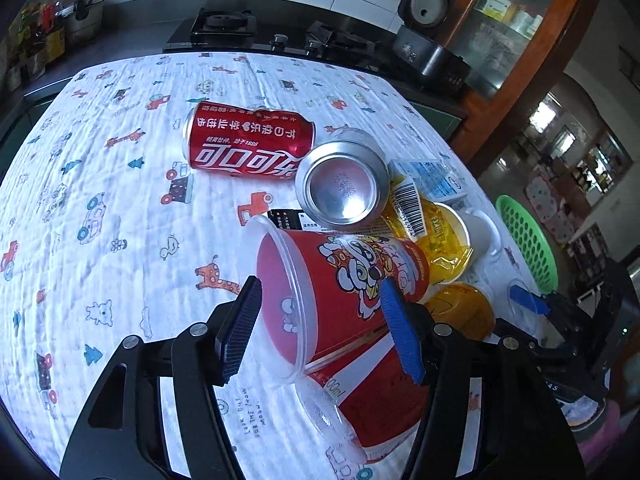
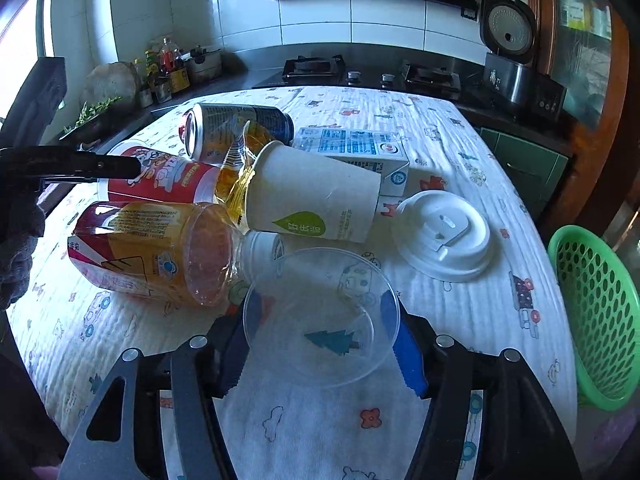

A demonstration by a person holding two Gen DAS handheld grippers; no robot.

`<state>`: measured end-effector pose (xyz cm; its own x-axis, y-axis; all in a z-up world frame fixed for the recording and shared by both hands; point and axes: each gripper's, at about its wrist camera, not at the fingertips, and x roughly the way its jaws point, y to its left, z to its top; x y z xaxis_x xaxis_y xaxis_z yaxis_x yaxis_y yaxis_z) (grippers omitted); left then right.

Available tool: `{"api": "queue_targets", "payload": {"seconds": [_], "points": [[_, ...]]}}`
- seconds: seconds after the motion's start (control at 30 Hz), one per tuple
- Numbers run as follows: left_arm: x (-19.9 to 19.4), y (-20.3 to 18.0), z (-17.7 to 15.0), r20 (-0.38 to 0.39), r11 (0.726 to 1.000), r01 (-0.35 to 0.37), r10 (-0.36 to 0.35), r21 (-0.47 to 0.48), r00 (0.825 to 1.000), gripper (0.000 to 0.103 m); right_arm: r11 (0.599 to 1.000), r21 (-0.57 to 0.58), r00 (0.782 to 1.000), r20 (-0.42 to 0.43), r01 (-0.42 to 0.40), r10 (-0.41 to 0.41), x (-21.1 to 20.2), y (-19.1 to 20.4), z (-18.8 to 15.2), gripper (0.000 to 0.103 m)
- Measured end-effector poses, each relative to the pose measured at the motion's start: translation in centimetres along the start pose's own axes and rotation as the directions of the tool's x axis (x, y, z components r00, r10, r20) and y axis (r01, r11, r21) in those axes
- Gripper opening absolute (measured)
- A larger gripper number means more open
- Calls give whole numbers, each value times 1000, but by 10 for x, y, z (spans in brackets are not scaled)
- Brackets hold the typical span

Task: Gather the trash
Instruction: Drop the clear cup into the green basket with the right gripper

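A red cartoon-printed cup [image 1: 340, 280] with a clear rim lies on its side on the patterned cloth. My left gripper [image 1: 320, 282] is open and straddles the cup's mouth end, with a strip of cloth showing between the left pad and the rim. In the right wrist view one of its black fingers [image 2: 100, 166] lies across the same cup [image 2: 168, 176]. My right gripper [image 2: 316, 308] is shut on a clear plastic lid [image 2: 320, 320], whose edges meet both pads. A plastic bottle [image 2: 152, 248] with an orange and red label lies just left of the lid.
The pile holds a red cola can [image 1: 248, 144], a silver can [image 1: 344, 184], a milk carton [image 2: 352, 148], a white paper cup [image 2: 312, 196], its white lid [image 2: 444, 236] and a yellow wrapper [image 2: 236, 176]. A green basket [image 2: 600, 316] sits at the table's right edge. A stove and rice cooker stand behind.
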<state>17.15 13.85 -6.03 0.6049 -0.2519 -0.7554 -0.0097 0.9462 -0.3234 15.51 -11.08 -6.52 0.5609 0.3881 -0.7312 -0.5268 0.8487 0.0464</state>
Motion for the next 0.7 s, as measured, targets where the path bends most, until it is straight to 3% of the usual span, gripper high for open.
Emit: {"api": "queue_targets", "payload": {"seconds": [0.1,0.17,0.4,0.57,0.7], "points": [[4,-4,0,-6,1000,21,-21,10,1000,56,1000,-5,1000,11,0,0,-6,0,1,60],[6,-8,1,-9,999,44,-44,12,999,47,1000,-5,1000,19,3,-3,-10,0,1,60],[5,-21,2,14,996,79,-79,39,997,37,1000,6,999,43,13,-13,-26,-5,1,60],[-9,-26,2,45,992,125,-126,29,991,14,1000,20,998,61,23,-24,-39,-11,-2,60],[-23,-33,4,71,994,101,-104,51,992,5,998,42,996,74,40,-43,-48,-22,-4,60]]}}
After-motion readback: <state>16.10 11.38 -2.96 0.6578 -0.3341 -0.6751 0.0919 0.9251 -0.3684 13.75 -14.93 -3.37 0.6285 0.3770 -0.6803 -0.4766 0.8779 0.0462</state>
